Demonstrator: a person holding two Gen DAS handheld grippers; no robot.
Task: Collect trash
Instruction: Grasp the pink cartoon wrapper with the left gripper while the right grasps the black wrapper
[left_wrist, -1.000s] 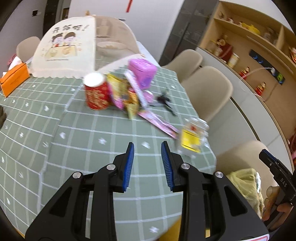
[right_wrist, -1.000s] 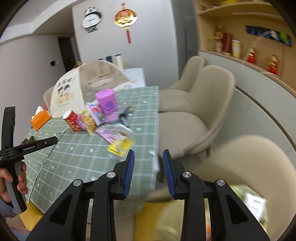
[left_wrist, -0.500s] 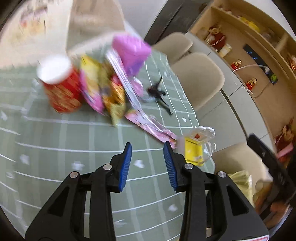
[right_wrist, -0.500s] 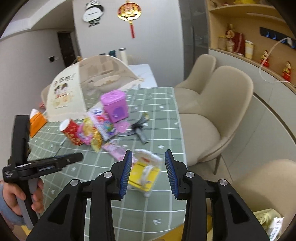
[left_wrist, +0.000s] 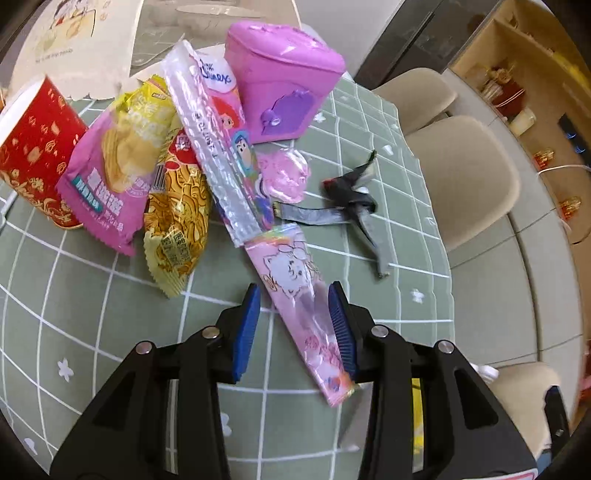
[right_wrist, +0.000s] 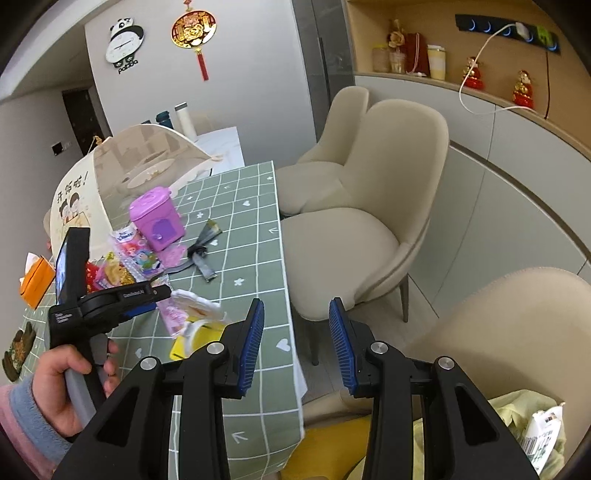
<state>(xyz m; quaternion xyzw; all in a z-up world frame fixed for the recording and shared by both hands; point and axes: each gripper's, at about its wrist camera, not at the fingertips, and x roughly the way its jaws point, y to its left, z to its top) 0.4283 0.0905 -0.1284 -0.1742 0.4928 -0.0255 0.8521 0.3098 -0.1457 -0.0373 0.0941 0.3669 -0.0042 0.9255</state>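
A long pink cat-print wrapper (left_wrist: 295, 280) lies flat on the green checked tablecloth (left_wrist: 92, 314). My left gripper (left_wrist: 293, 330) is low over it, jaws opening, and the wrapper runs between them without being pinched. Beyond it lies a pile: a red cup (left_wrist: 33, 158), a pink chip bag (left_wrist: 114, 166), a yellow noodle packet (left_wrist: 177, 221), a clear cartoon wrapper (left_wrist: 221, 147), a purple toy bin (left_wrist: 280, 85) and a dark grey wrapper (left_wrist: 351, 206). My right gripper (right_wrist: 295, 343) hangs open and empty past the table's edge, to the right of a crumpled yellow-and-white container (right_wrist: 195, 325).
A mesh food cover (right_wrist: 110, 177) and an orange tissue box (right_wrist: 35, 280) stand further back on the table. Beige chairs (right_wrist: 369, 221) line the table's right side. A pale yellow-green bag (right_wrist: 517, 417) with trash in it sits on the near chair. A hand (right_wrist: 62, 380) holds the left gripper.
My left gripper came forward and down to the trash pile, its jaws spread, and they now straddle the pink cat wrapper. The right gripper's jaws widened a little; the yellow container now lies left of them.
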